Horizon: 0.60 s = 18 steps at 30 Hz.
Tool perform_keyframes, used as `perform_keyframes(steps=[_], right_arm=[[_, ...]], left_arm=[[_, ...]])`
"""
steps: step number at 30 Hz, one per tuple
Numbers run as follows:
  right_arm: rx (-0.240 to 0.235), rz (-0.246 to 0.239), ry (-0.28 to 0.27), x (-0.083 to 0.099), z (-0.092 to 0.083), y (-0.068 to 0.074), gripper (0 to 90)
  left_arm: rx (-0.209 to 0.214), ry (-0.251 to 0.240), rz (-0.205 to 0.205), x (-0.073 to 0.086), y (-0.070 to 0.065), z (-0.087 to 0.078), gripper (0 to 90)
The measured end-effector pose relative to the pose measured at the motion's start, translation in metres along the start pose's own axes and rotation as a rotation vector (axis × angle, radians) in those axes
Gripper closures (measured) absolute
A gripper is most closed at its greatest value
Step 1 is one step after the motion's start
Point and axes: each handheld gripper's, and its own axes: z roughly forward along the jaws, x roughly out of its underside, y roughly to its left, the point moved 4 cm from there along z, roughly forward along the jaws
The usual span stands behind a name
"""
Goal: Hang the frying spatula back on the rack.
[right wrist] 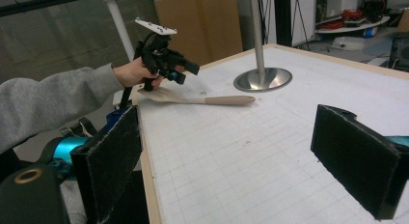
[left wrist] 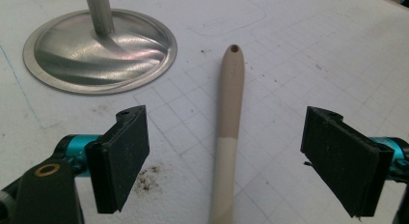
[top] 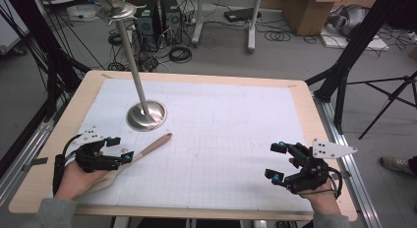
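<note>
High view. Bench (top: 305, 105): light wood top under a white gridded sheet. Stand (top: 146, 115): round metal base with a thin upright pole, on the sheet toward the far left. Spoon (top: 147, 149): wooden, flat on the sheet just in front of the stand, handle tip toward the stand, bowl end toward the near left edge. Left claw (top: 121, 148): over the spoon's near part, jaws spread to either side of the handle, not touching it as far as can be seen. Right claw (top: 276, 162): near right of the bench, well apart from spoon and stand, jaws wide, nothing between them.

Left gripper view. Spoon (left wrist: 229, 132): handle runs up the middle between the two black jaws, with clear sheet showing on both sides; a hole at the far tip, the far part a darker tan than the near part. Left claw (left wrist: 224, 154): wide open, no hold on the handle. Stand (left wrist: 99, 52): base at upper left, just beside the handle tip.

Right gripper view. Right claw (right wrist: 226, 151): jaws far apart, bare sheet between them. Beyond, the left claw (right wrist: 185, 72) hangs above the bowl end of the spoon (right wrist: 202, 98), held by a hand in a grey sleeve (right wrist: 48, 105). Stand (right wrist: 263, 79): behind the handle tip.
</note>
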Motion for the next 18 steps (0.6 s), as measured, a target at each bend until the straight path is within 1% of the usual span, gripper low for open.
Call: perform_keyframes(steps=[3,4,5,7,8,9,12,15,16,18], right_arm=[[-0.001,0.002,0.0,0.0,0.0,0.0,9.8],[0.0,0.005,0.002,0.0,0.0,0.0,9.8],[0.0,0.005,0.002,0.0,0.0,0.0,9.8],[0.001,0.005,0.002,0.0,0.0,0.0,9.8],[0.0,0.004,0.002,0.0,-0.001,0.0,9.7],[0.0,0.002,0.001,0.0,-0.001,0.0,9.7],[0.001,0.005,0.0,0.0,-0.001,0.0,9.7],[0.0,0.004,0.0,0.0,-0.001,0.0,9.7],[0.001,0.003,0.001,0.0,-0.001,0.0,9.7],[-0.001,0.006,-0.001,-0.001,-0.001,0.001,9.7]], left_arm=[[0.003,0.008,0.006,0.001,0.0,0.001,19.3],[-0.003,0.017,0.015,0.003,0.0,0.003,19.6],[-0.003,0.017,0.015,0.003,0.0,0.003,20.0],[-0.001,0.036,0.02,0.005,-0.001,0.005,20.1],[-0.002,0.055,0.038,0.007,-0.003,0.007,21.6],[-0.002,0.055,0.038,0.007,-0.003,0.007,22.0],[0.001,0.083,0.064,0.009,-0.006,0.011,22.6],[0.004,0.087,0.07,0.01,-0.008,0.012,23.8],[0.008,0.094,0.083,0.012,-0.008,0.013,24.0],[0.016,0.095,0.091,0.013,-0.008,0.014,25.2]])
